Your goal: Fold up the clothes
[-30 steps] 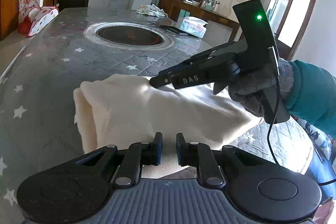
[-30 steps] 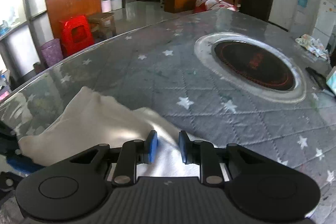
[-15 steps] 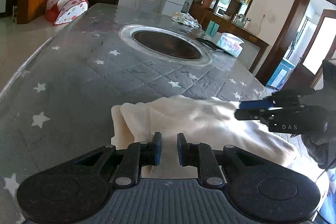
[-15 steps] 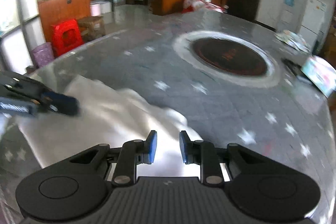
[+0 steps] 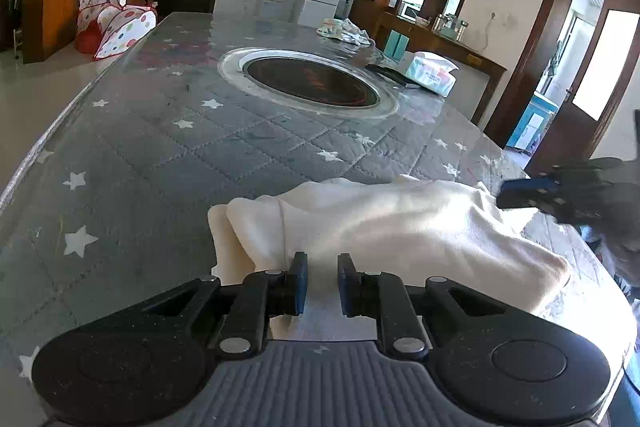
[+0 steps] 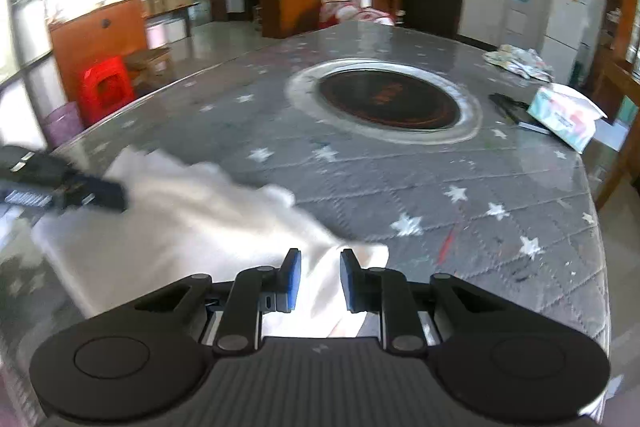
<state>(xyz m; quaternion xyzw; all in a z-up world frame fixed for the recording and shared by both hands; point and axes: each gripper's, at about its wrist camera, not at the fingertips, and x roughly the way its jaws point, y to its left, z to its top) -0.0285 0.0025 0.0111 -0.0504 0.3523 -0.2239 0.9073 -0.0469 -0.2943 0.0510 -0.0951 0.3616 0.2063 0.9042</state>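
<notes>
A cream-white folded garment [image 5: 384,227] lies on the near end of the grey star-patterned table [image 5: 168,155]. It also shows in the right wrist view [image 6: 192,223]. My left gripper [image 5: 322,283] hovers at the garment's near edge with a narrow gap between the jaws and no cloth pinched. My right gripper [image 6: 319,281] is over the garment's other end, jaws a little apart, cloth lying under them. Each gripper shows in the other's view: the right one at the garment's right end [image 5: 560,193], the left one at its left end [image 6: 68,187].
A round dark hotplate [image 5: 312,87] with a metal ring is set in the table's middle. A tissue pack [image 5: 432,73], a dark flat object [image 6: 516,111] and a crumpled cloth [image 5: 344,31] lie at the far right side. The table edge runs just right of the garment.
Both grippers have drawn back from the garment's middle toward its opposite ends. The right gripper's jaws have opened a little wider. The garment lies flatter.
</notes>
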